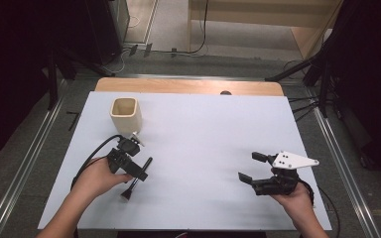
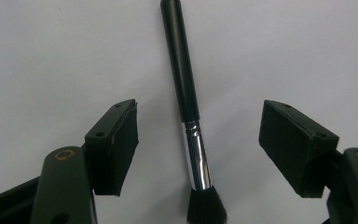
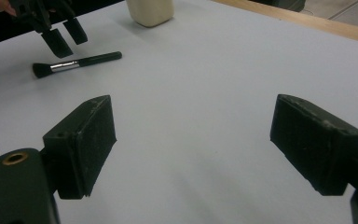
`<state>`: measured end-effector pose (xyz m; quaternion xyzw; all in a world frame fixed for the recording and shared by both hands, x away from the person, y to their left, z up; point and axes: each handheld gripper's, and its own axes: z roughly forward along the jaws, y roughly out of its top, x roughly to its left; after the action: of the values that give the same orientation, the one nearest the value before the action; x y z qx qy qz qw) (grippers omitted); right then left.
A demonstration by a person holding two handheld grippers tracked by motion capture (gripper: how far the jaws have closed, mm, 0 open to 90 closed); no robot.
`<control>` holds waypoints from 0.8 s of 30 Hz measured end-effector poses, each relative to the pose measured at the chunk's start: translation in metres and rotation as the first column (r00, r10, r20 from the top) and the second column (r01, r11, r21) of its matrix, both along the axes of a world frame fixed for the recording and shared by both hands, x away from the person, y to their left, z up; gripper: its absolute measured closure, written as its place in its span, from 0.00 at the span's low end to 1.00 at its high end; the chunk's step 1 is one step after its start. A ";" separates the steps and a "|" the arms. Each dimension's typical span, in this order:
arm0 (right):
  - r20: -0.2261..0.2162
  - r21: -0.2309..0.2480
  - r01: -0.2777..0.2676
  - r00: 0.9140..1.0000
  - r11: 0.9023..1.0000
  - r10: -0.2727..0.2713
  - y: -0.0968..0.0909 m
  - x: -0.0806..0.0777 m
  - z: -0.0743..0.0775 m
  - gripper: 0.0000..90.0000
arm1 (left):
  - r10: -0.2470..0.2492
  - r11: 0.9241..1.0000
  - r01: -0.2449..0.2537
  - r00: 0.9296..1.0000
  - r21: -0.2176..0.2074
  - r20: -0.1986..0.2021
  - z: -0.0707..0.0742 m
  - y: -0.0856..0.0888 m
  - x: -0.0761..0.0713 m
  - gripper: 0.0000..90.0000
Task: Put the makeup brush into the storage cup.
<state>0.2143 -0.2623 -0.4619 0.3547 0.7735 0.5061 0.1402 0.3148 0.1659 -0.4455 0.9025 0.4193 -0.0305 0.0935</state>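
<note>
Left hand-held gripper (image 2: 198,140) straddles brush (image 2: 189,107), pads clear.

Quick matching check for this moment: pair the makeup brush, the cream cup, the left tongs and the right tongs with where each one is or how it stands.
1. makeup brush
2. cream cup
3. left tongs
4. right tongs

A. upright near the table's far left
B. open, nothing between the jaws
C. lying flat on the white table
D. open astride the brush, not touching it

Pairs: 1-C, 2-A, 3-D, 4-B
</note>
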 end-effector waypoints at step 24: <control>-0.002 -0.015 0.004 1.000 1.000 -0.005 0.001 0.000 -0.001 0.17 | 0.003 0.993 -0.013 0.996 0.121 0.084 -0.025 -0.008 -0.017 0.43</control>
<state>0.2147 -0.2617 -0.4629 0.3559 0.7766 0.4997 0.1431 0.2978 0.1578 -0.4701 0.9054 0.4195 0.0331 0.0562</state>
